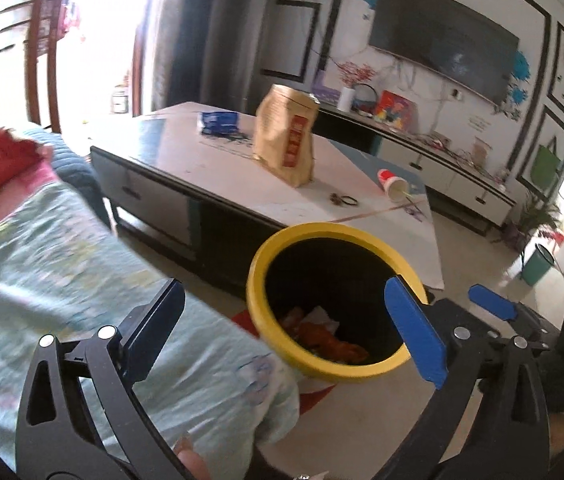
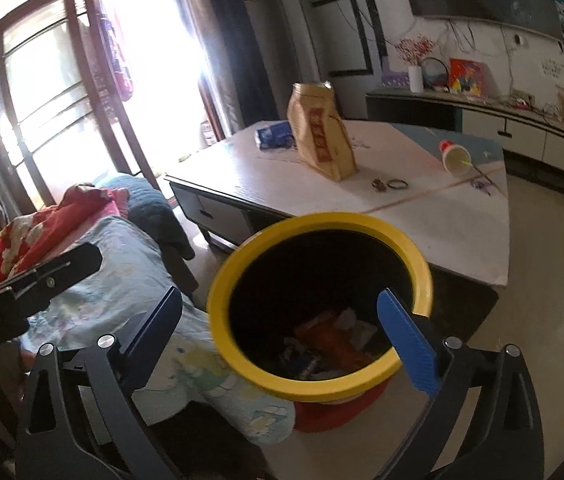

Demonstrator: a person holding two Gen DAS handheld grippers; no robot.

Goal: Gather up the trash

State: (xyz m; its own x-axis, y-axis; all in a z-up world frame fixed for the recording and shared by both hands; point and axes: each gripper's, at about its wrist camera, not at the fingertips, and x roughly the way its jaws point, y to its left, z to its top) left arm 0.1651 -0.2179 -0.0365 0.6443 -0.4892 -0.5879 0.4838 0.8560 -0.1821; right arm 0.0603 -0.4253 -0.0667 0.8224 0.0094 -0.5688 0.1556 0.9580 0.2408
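Note:
A yellow-rimmed black trash bin (image 1: 260,268) stands on the floor between sofa and coffee table; it also shows in the right wrist view (image 2: 218,292). Orange wrappers (image 1: 331,340) and paper lie inside it, seen too in the right wrist view (image 2: 329,340). On the table stand a brown paper bag (image 1: 285,136) (image 2: 321,136), a blue packet (image 1: 220,122) (image 2: 274,136) and a tipped paper cup (image 1: 391,184) (image 2: 455,156). My left gripper (image 1: 289,328) is open and empty above the bin. My right gripper (image 2: 282,328) is open and empty above the bin; it also shows in the left wrist view (image 1: 493,306).
A sofa with a light floral blanket (image 1: 82,260) (image 2: 130,280) and red cloth (image 2: 42,228) lies at the left. The white coffee table (image 1: 210,160) (image 2: 421,216) holds small rings (image 2: 395,185). A TV stand (image 1: 441,160) and green bucket (image 1: 535,266) sit beyond.

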